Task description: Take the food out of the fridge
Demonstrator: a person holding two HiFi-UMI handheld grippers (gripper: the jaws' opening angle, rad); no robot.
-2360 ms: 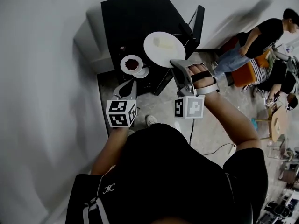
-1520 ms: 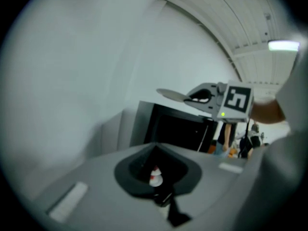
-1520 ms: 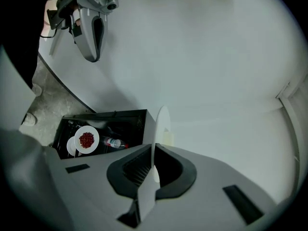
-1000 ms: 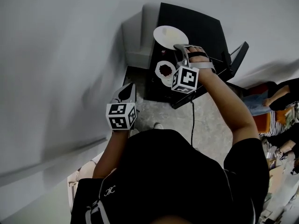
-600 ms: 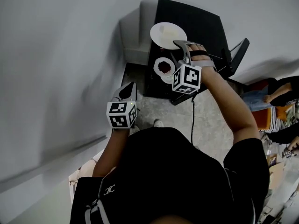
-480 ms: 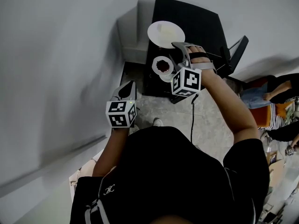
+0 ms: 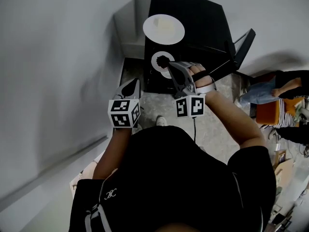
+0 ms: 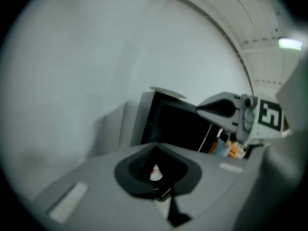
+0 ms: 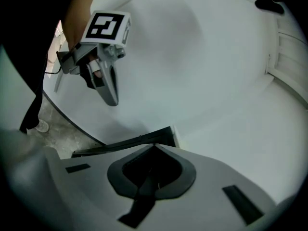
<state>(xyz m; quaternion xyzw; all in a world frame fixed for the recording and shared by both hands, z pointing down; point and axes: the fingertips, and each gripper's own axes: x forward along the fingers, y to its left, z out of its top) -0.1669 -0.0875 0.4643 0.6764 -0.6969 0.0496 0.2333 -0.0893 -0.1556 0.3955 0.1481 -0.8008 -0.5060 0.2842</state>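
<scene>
A black fridge stands against the wall, its door swung open to the right. On its top lies a white plate with a pale piece of food. A small white dish of dark food sits at the fridge's front edge. My right gripper hovers just in front of that dish; its jaws are closing and meet at the tip with nothing between them. My left gripper is shut and empty, left of the fridge over the floor. The left gripper view shows the fridge and the right gripper.
A white wall runs along the left. A cable hangs from my right gripper over the speckled floor. A shoe shows below. People sit at the right edge near an orange seat.
My right gripper has drawn back from above the plate and dish toward me and sunk a little. The left gripper has shifted slightly. The plate and dish stay on the fridge.
</scene>
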